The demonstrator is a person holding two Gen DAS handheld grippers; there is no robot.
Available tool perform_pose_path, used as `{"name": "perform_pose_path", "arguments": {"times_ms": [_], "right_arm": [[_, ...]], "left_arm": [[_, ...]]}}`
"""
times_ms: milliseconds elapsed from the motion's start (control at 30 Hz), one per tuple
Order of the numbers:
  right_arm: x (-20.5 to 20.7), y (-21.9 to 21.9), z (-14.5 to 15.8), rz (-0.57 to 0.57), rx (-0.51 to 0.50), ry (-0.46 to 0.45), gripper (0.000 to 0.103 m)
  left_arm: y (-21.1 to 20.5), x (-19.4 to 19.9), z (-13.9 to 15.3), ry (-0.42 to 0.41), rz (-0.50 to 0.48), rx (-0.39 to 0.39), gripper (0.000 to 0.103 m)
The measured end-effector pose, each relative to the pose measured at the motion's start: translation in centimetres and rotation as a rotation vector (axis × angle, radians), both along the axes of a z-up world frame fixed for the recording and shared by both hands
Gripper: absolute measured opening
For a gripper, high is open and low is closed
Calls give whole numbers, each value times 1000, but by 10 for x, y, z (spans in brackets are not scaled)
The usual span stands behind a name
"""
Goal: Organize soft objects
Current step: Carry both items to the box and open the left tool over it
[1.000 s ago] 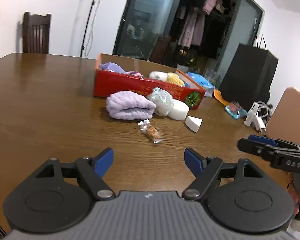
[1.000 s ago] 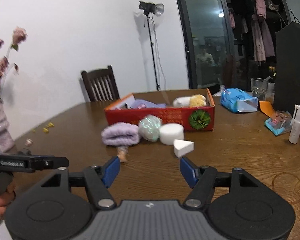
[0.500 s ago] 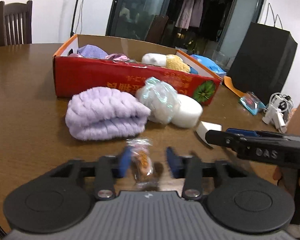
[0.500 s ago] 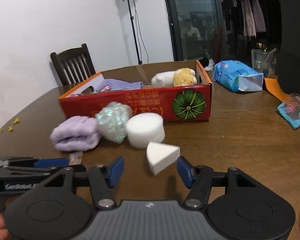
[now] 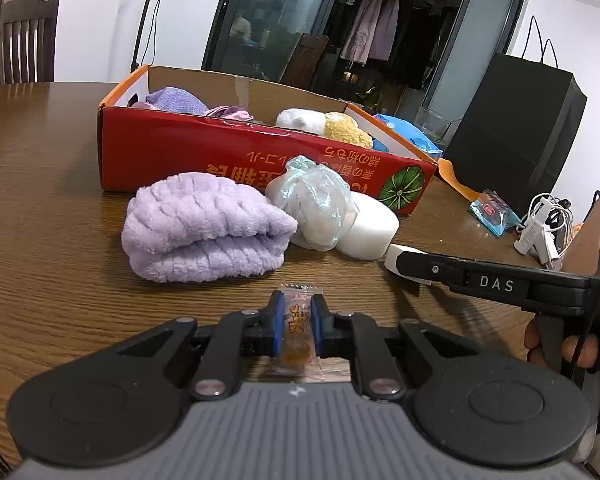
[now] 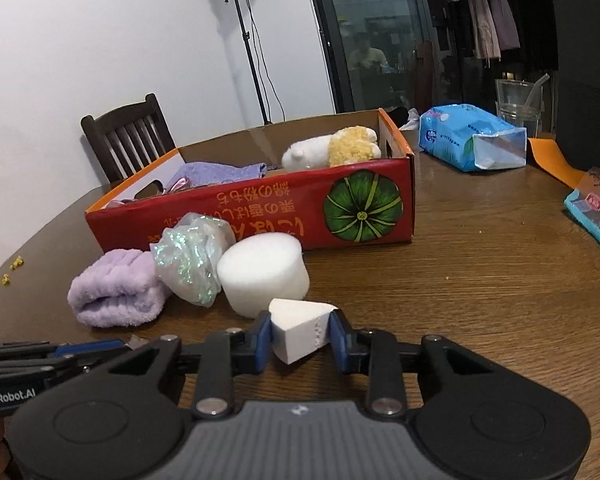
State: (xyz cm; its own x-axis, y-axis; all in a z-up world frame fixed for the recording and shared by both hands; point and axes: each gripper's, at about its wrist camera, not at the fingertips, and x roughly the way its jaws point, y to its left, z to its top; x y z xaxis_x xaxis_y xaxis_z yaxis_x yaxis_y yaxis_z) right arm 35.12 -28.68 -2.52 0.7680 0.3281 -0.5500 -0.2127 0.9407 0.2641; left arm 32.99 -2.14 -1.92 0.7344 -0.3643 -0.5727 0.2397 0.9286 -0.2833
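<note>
My left gripper is shut on a small clear candy packet that rests on the wooden table. My right gripper is closing, its blue pads touching both sides of a white wedge sponge on the table. Just beyond lie a rolled purple towel, a crinkly plastic bundle and a white foam cylinder. Behind them stands an open red cardboard box holding purple cloth and a white-and-yellow plush. The right gripper's fingers also show in the left wrist view.
A blue tissue pack and a glass cup stand right of the box. A blue snack packet, white charger cables and a black bag sit further right. A wooden chair is behind the table.
Both grippers came forward and down to the table items. The left jaws went from wide open to shut on the candy packet. The right jaws narrowed onto the wedge sponge.
</note>
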Motion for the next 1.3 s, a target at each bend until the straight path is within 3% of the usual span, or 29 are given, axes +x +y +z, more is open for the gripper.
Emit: {"name": "perform_pose_path", "arguments": {"times_ms": [200,267,367,567,733,867,967,1100,1300], "right_arm": [[-5,-2,1,-12,7,-12,29],[-20,2,4,-11,-29,-25,27],[-56,3,9,30,7,-30,27],[-109,5,22,80,5,-52,27],[-111,1,55,108,15,-143,27],[-73,3,93,142,-39,-237,27],[-15,11,118,199,-49,-257,27],[94,32,129,265,-29,-153,29],[229,64,113,240,-37,-25,30]], "left_arm": [[1,-3,2,14,19,13,14],[2,-15,6,14,32,16,14],[5,-46,15,1,20,-32,14],[8,-85,42,-63,18,-40,14],[10,-67,77,-148,-9,-50,14],[11,-11,113,-194,-40,-33,14],[11,60,128,-150,-44,-21,15],[13,170,121,-18,19,-1,15],[20,267,86,110,76,5,18]]}}
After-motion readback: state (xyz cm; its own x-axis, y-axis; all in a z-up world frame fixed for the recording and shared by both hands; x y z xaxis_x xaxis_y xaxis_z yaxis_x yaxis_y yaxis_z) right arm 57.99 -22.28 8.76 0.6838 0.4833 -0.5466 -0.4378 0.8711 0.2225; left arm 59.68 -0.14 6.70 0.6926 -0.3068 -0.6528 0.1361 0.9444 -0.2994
